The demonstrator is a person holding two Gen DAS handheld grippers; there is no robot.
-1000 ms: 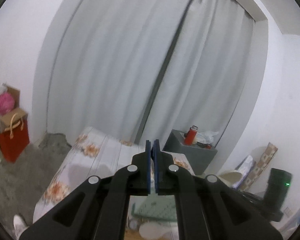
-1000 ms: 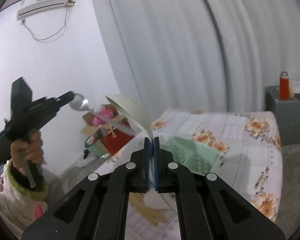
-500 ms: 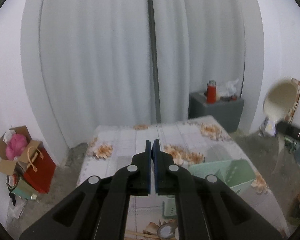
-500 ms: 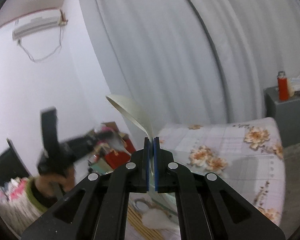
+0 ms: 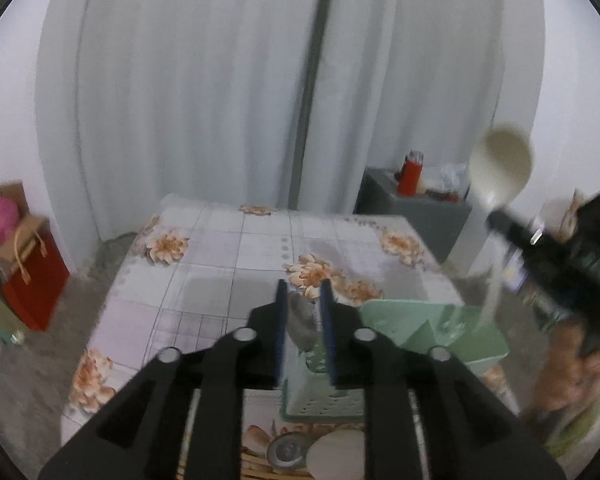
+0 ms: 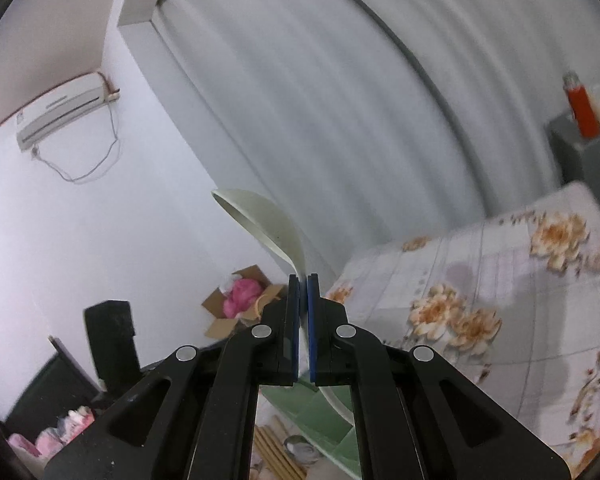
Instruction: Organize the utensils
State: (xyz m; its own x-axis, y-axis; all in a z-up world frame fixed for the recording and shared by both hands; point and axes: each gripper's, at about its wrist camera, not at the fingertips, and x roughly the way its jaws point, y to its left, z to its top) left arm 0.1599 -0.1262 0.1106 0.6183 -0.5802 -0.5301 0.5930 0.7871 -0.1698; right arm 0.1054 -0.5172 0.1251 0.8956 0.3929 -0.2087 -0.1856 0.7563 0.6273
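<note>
My left gripper [image 5: 304,312] hangs over the green utensil holder [image 5: 412,320], its jaws opening. A grey metal spoon [image 5: 300,322] stands between the pads, which no longer press on it. At the right of the left wrist view, my right gripper [image 5: 500,220] is shut on a cream plastic ladle [image 5: 500,164]. The ladle's bowl points up and its handle end reaches down into the holder. In the right wrist view the ladle [image 6: 268,224] rises from the shut right gripper [image 6: 303,280], and the holder [image 6: 312,412] lies below.
The table with the floral cloth [image 5: 220,264] carries wooden chopsticks [image 6: 276,452] and a small round metal piece [image 5: 288,448] near its front edge. A grey cabinet with a red flask [image 5: 410,178] stands behind, a red bag [image 5: 32,280] left. A person's hand [image 5: 572,360] holds the right gripper.
The left gripper has tilted down over the table and its jaws have parted. The right gripper has rolled and brought the ladle over the green holder.
</note>
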